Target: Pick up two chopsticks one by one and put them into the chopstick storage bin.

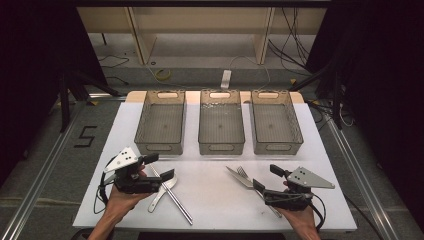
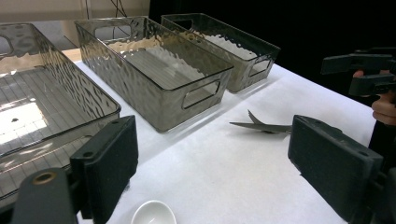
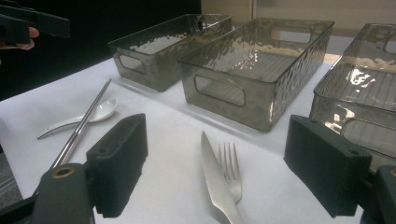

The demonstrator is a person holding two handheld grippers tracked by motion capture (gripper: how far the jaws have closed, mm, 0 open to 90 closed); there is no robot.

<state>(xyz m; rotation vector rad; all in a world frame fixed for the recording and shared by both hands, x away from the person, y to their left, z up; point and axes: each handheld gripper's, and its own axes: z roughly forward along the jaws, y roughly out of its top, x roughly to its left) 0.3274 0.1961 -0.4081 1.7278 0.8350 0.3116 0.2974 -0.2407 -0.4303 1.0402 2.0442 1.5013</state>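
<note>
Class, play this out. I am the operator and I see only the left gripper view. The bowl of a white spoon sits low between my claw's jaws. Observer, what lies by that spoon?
Observer: Metal chopsticks cross the spoon at its handle.
Operator: And the pointed metal shape farther off?
Observer: It is two things: a knife and a fork, lying side by side.
Operator: Is the other claw gripping them?
Observer: No. The right claw is open over their handles, with its pads off them.
</note>
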